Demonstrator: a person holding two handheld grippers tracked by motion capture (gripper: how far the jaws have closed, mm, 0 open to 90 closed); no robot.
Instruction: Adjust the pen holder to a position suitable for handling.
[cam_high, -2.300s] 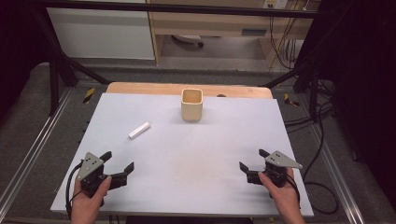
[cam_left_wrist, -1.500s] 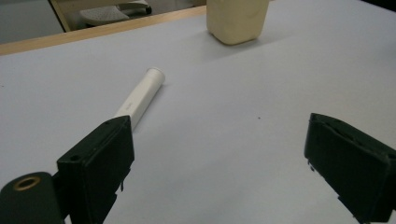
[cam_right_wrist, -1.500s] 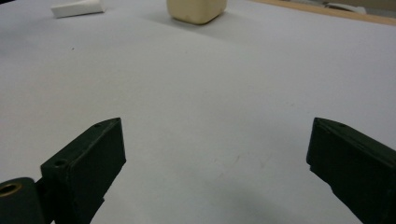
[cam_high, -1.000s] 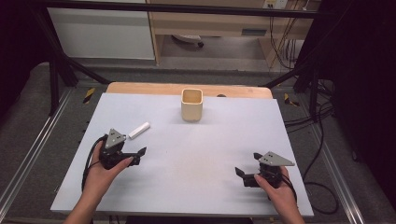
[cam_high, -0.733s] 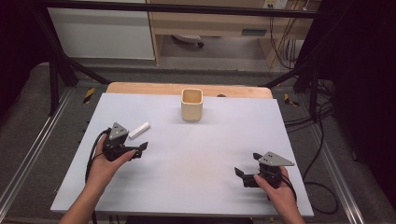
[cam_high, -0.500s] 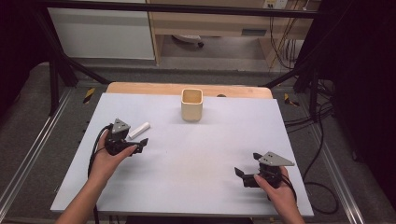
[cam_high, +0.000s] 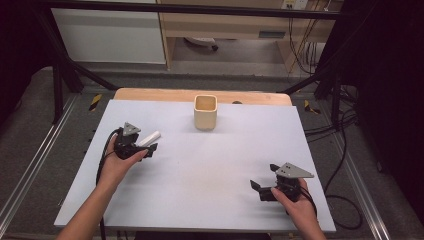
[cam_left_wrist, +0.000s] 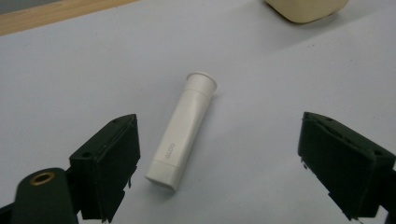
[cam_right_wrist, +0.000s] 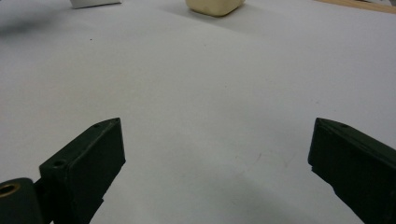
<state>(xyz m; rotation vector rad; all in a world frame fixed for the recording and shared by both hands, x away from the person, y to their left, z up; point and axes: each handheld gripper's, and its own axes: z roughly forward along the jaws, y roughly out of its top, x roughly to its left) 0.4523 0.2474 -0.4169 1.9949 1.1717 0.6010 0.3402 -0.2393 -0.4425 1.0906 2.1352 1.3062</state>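
Nearest, my right gripper rests low on the white table sheet at the near right, held in the right hand; its jaws stand wide apart, with bare sheet between the fingertips in the right gripper view. Ahead of those fingers, far up the sheet, I see the base of the cream cup.

Farther out on the left, my left gripper is held by the left hand, jaws likewise spread wide. In the left gripper view, the white tube lies flat on the sheet between the two fingers, nearer the left one and touching neither; its flanged end points away from the fingertips, its flat crimped end toward them.

Farthest, beyond both pairs of fingers, the cream cup stands upright near the sheet's far edge, well apart from the tube, with the wooden tabletop edge behind it.
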